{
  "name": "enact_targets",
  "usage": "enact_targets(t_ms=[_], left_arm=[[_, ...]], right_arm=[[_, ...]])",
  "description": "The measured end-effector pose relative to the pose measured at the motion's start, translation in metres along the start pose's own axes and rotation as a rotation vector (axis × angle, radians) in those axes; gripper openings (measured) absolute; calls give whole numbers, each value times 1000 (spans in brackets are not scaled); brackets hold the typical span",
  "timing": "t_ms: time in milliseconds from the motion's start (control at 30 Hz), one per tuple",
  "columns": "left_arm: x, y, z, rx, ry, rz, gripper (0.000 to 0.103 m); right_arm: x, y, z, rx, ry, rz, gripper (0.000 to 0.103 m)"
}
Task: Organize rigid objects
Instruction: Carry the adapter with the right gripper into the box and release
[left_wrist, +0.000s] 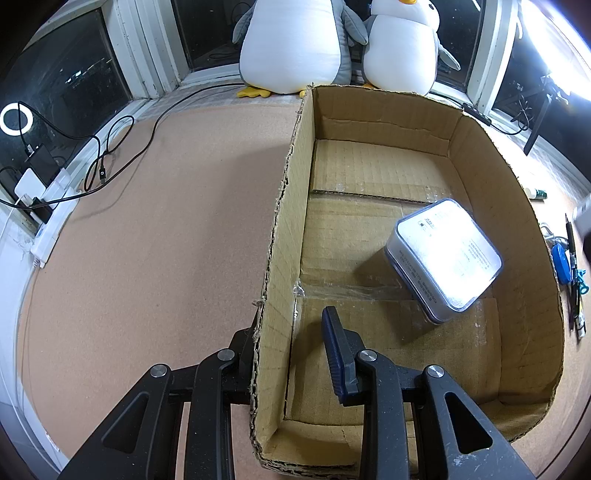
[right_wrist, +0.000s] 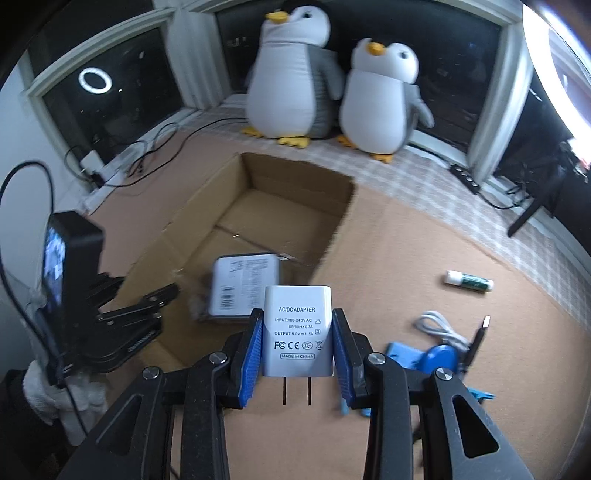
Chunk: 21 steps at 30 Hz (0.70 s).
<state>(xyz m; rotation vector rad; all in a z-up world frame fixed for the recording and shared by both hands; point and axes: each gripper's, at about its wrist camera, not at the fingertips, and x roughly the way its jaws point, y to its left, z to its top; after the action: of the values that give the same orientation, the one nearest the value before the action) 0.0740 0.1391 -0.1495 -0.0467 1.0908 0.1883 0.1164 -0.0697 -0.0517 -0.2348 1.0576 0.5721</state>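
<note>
An open cardboard box (left_wrist: 291, 206) lies on the brown table, also in the right wrist view (right_wrist: 258, 177). A flat silver tin (left_wrist: 443, 258) lies inside it, near the right wall (right_wrist: 243, 288). My left gripper (left_wrist: 291, 332) straddles the box's left wall, one finger outside and one inside; a gap shows between the inner pad and the wall. My right gripper (right_wrist: 297, 332) is shut on a white AC/DC adapter (right_wrist: 296, 328), prongs pointing back at the camera, held above the table just right of the box's near end.
Two plush penguins (right_wrist: 295, 81) stand behind the box by the window. On the table right of the box lie a lip-balm stick (right_wrist: 469, 282), a white cable (right_wrist: 439, 328), a USB cable and blue objects (right_wrist: 436, 360). Chargers and cables (left_wrist: 48, 184) sit at far left.
</note>
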Motion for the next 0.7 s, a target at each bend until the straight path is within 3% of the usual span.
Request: enact_targets(t_ms=[267,700], left_arm=[[0,0,0,0,0,0,30],[0,0,0,-1,-1,-1,30]], right_arm=[[14,40,-12,-69,34,40,32],[33,54,-18,-87,65,43,32]])
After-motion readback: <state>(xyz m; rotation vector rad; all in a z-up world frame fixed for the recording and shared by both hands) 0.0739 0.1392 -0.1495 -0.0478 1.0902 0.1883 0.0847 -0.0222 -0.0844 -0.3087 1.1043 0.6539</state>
